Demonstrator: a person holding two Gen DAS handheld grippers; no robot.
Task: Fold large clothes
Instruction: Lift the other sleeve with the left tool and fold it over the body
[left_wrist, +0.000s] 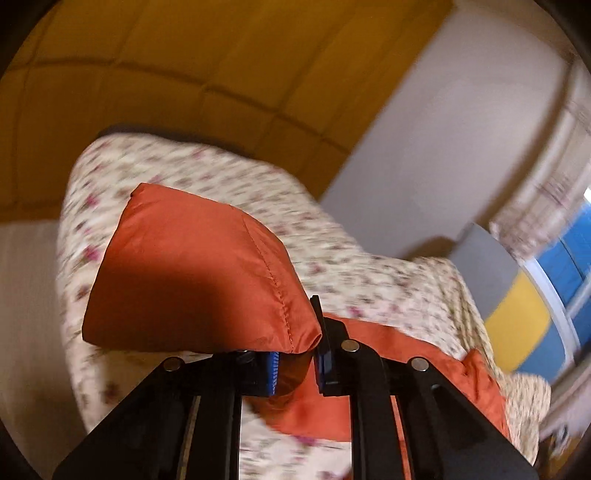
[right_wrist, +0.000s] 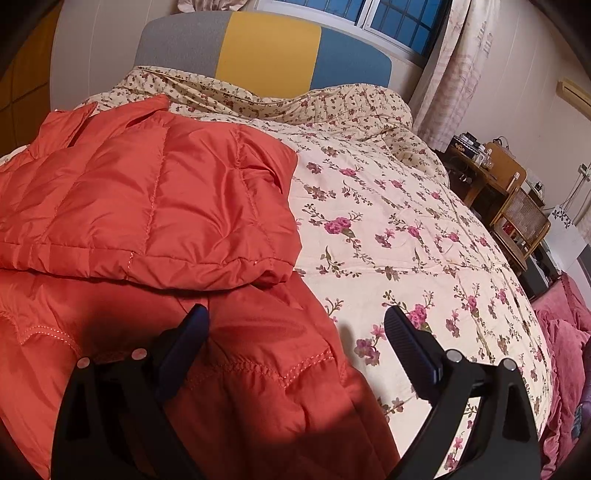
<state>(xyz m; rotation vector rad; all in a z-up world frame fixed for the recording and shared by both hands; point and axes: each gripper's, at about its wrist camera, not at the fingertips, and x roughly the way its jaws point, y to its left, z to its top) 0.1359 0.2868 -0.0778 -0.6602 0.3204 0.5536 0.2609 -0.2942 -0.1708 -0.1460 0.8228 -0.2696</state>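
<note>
Jaws of the left gripper (left_wrist: 297, 363) pinch a raised fold of the orange quilted jacket (right_wrist: 147, 206), lifting it above the floral bedspread (right_wrist: 388, 229). Right gripper (right_wrist: 295, 328) hovers wide open, holding nothing, over the jacket's lower edge. Jacket lies partly folded on the bed's left side.

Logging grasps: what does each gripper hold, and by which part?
Left gripper pinches the orange jacket at a stitched edge corner. Right gripper is open, holding nothing.
</note>
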